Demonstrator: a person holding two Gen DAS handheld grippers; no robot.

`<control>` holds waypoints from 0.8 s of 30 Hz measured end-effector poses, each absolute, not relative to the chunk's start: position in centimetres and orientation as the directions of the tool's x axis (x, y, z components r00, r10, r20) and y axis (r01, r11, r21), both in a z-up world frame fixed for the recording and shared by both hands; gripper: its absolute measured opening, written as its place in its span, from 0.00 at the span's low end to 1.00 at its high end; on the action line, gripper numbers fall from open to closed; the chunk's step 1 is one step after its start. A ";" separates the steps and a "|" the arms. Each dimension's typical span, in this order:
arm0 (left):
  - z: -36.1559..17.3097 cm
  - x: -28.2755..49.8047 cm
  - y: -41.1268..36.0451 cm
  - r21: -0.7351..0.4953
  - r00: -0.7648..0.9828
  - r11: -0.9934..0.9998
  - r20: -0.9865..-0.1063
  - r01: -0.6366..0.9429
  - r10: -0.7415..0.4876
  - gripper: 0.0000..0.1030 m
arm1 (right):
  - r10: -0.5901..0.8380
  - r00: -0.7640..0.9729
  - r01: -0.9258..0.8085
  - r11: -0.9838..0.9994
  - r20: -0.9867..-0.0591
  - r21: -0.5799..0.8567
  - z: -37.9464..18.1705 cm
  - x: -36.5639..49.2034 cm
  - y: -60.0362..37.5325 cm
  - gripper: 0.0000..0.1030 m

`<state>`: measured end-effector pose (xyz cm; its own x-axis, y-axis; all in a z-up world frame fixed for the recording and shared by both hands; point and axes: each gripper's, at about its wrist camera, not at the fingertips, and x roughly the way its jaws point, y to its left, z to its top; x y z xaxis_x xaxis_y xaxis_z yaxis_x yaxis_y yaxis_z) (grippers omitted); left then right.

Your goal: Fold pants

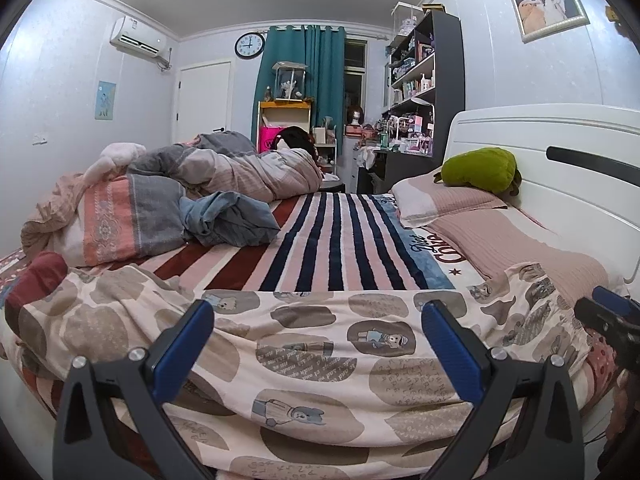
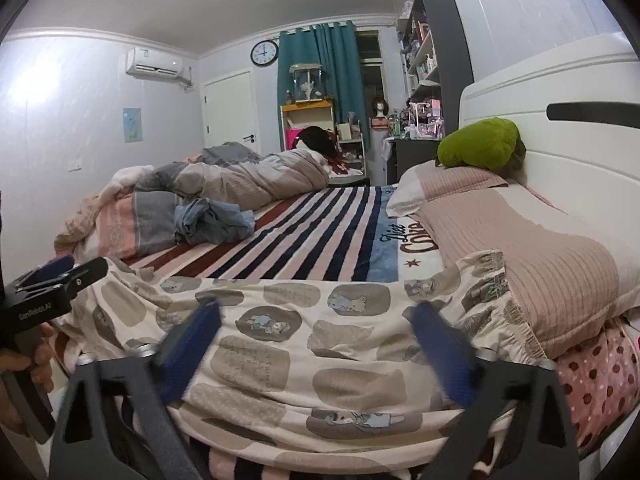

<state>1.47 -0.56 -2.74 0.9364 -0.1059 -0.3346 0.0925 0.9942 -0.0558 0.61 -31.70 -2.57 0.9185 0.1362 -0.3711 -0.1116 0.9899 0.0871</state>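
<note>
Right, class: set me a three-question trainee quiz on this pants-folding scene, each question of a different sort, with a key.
1. True or false: both grippers are shut on the pants.
2. What lies on the pillow by the headboard? A) green plush toy B) clock C) jeans
3. Fill in: the crumpled jeans lie on the ___ blanket.

Key
1. False: the left gripper and right gripper stand open over the pants.
2. A
3. striped
</note>
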 end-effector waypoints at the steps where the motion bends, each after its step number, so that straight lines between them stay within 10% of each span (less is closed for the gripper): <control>1: -2.9 1.5 -0.4 -0.060 0.936 0.994 -0.336 0.090 -0.105 0.99 | 0.123 0.918 -0.099 0.992 -0.376 0.083 -2.8 0.6 -32.0 0.77; 8: -4.9 2.5 2.1 -0.139 0.924 0.989 -0.368 0.055 -0.103 0.99 | 0.103 0.900 -0.037 0.986 -0.424 0.161 -4.9 0.5 -36.1 0.48; 24: -14.3 5.5 5.2 -0.129 0.819 0.979 -0.571 -0.158 0.057 0.99 | 0.044 0.774 0.227 0.912 -0.632 0.342 -16.7 -0.1 -47.9 0.68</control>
<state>5.45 5.25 -14.33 0.8192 0.0568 -0.5707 -0.1580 0.9789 -0.1294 -0.06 -47.86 -16.75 0.7737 0.0443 -0.6320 0.2269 0.9120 0.3416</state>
